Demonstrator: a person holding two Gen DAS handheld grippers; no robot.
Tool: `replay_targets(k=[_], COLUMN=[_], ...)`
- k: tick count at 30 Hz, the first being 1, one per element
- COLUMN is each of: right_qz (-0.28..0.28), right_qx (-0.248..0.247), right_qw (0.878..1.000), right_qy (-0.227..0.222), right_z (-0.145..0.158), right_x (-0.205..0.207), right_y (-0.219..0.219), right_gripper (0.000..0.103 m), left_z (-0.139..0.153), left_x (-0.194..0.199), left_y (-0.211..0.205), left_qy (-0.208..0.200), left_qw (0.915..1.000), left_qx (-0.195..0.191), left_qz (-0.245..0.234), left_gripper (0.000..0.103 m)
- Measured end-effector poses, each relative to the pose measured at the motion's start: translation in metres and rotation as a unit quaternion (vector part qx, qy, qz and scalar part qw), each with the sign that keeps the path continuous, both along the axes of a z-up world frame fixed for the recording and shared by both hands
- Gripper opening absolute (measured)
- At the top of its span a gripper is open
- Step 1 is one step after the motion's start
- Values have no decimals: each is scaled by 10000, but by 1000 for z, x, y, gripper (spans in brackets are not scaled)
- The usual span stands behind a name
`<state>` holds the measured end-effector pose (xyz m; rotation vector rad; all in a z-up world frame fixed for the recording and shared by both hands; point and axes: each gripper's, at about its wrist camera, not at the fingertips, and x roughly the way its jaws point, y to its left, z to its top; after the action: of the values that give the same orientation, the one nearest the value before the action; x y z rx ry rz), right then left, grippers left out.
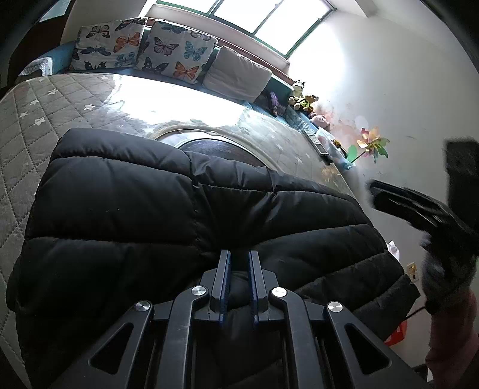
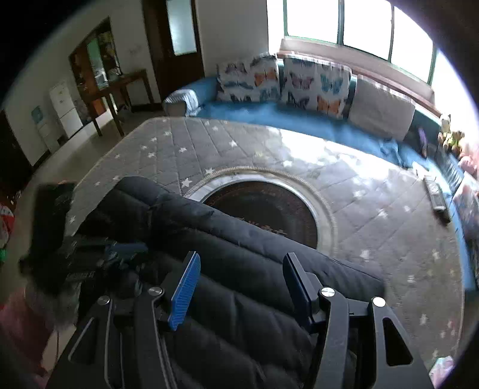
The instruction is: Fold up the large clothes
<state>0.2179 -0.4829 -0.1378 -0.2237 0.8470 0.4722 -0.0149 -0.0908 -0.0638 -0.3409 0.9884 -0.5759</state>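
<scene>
Slippage is my worry: my left gripper [image 1: 239, 263] has its jaws pinching a fold of the black puffer jacket [image 1: 167, 209], and that slick padded fabric could pull free or the fold spring open. My right gripper [image 2: 239, 278] hangs over the jacket, jaws spread and empty, so nothing steadies that side. The jacket lies on a grey star-quilted mat [image 2: 374, 215] with a round dark inset [image 2: 263, 209], before a blue sofa [image 2: 269, 116] under bright windows [image 2: 359, 21].

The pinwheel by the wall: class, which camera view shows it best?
The left wrist view: the pinwheel stands sharp against the white wall there. The right wrist view does not show it at all.
</scene>
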Motion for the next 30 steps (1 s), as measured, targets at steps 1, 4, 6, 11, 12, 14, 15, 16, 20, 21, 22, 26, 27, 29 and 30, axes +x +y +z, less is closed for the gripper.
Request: replay_targets(k=[1,4,6,11,12,14,15,16,20,21,22,26,27,29,30], right_qz=[-34,-141,-79,144,176,246,301,352,666,751,804,1007,1060,1111,1117], right_qx=[-17,-170,-294,-525,-557,-626,-646,-664,-865,-982,-1015,-1119,-1176,-1290,-1368], right_qw=[10000,9995,9990,9985,9982,9976,9973,9970,9939,9922,9914,9886,9874,9854,9843], right_qy=[43,240,325,-78,-141,-186,-188,-168,-153,-176,-160,-50,-29,25,77], right_z=[-5,-30,-46,-62,-63,-62,-60,-59,-57,-57,-57,-55,-55,-58,-61], right_x=[5,19,19,-14,-23,-36,-46,-50,-74,-84,-88,-106,-112,-118,-122], right_y=[3,8,5,-4,-7,-11,-16,-17,-23,-26,-26,-33,-35,-37,-38], right_gripper=[63,63,63,64,63,63,63,63,63,63,63,64,64,64,64], left_z=[0,1,1,-1,0,2,3,6,21,24,28,23,20,16,12], left_x=[0,-1,-1,-2,-3,-5,-7,-10,-27,-31,-38,-51,-53,-58,-60], left_y=[0,-1,-1,-4,-3,-2,0,2,9,12,15,29,32,35,36], left_qy=[-6,-17,-20,-62,-73,-86,-100,-156,-385,-441,-521,-490,-474,-437,-417], left_qw=[10000,10000,10000,9999,9998,9999,9998,9998,9986,9981,9973,9965,9965,9966,9968], left_qx=[17,53,58,121,119,66,66,92,362,417,514,671,687,693,687], left_qz=[-2,-21,-47,-87,-107,-124,-125,-114,-70,-69,-56,-16,-15,-29,-37], left_gripper=[13,13,13,13,13,13,13,13,13,13,13,13,13,13,13])
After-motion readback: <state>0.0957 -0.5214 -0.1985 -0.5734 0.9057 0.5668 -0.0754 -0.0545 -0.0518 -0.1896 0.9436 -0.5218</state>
